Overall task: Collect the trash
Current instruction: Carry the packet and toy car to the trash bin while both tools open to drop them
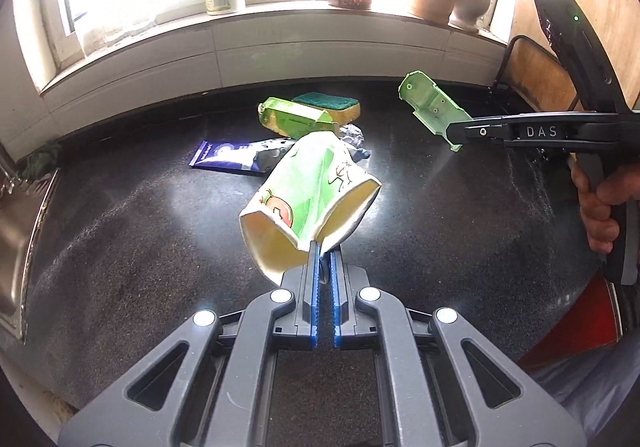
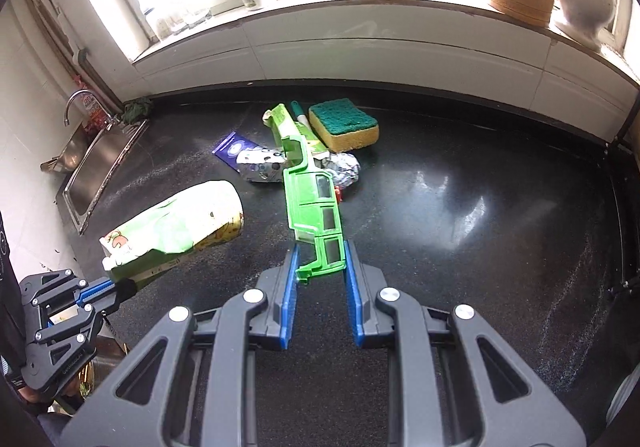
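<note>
1. Nearest the lens in the left wrist view, the left gripper [image 1: 325,247] is clenched on one thin edge of a crushed paper cup [image 1: 308,199], low centre of the frame. The cup hangs clear of the black counter [image 1: 140,231]. With so little paper pinched, it could tear or slide free if the hand swings sharply.

2. In the right wrist view, bottom centre, the right gripper [image 2: 320,259] is grasping the lower end of a green plastic piece [image 2: 316,207]. Most of the piece juts up and away beyond the pads. Judging by that overhang, it may pivot between the pads and drop, and a fall would likely land on the pile behind it.

3. Both hands carry a load near each other: the cup and left gripper show at the lower left of the right wrist view. A crossing move could knock one item against the other.

4. Farther off, mid-frame, trash lies on the counter: a green carton [image 2: 286,127], a purple wrapper [image 2: 234,149] and a crumpled foil ball [image 2: 342,167]. They overlap, so a later grab may drag a neighbour along.

5. Just beside the carton sits a sponge [image 2: 344,125], probably not trash; a careless pick could take it too.

6. At the far left lies the sink [image 2: 94,167]; anything dropped that way may land inside.
</note>
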A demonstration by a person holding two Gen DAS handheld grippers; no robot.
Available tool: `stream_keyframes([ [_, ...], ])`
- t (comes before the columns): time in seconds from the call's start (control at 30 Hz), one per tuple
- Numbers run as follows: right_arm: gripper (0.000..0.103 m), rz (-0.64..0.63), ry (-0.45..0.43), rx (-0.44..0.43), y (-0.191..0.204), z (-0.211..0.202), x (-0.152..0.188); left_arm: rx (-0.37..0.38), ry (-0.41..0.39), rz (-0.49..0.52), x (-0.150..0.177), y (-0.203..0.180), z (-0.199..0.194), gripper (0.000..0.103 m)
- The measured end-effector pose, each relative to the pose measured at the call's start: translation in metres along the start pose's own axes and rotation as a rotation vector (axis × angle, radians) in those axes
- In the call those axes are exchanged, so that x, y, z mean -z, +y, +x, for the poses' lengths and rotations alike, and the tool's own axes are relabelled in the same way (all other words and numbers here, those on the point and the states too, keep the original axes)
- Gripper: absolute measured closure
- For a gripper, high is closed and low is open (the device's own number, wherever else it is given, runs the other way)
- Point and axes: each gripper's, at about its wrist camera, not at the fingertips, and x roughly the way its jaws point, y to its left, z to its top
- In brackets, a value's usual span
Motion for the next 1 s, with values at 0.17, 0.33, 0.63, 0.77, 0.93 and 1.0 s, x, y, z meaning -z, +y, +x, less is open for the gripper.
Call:
stream_keyframes([
  [0.17,0.081,-0.116,0.02,-0.072,0.054,0.015,-0.01,-0.096,-0.024,-0.1,0.014,0.038,-0.027,0.099],
  [0.33,0.081,-0.277,0.06,-0.185,0.138,0.034,-0.014,-0.234,-0.04,-0.236,0.045,0.084,-0.065,0.099],
  [0.63,0.081,-0.59,0.175,-0.413,0.314,0.064,0.019,-0.505,0.0,-0.542,0.156,0.163,-0.14,0.099],
  [0.77,0.081,-0.72,0.24,-0.492,0.384,0.076,0.051,-0.582,0.04,-0.687,0.213,0.185,-0.165,0.099],
  [0.93,0.081,-0.834,0.34,-0.557,0.453,0.098,0.1,-0.628,0.097,-0.826,0.277,0.2,-0.174,0.099],
  [1.0,0.081,-0.862,0.384,-0.565,0.474,0.11,0.12,-0.627,0.116,-0.872,0.298,0.208,-0.169,0.099],
])
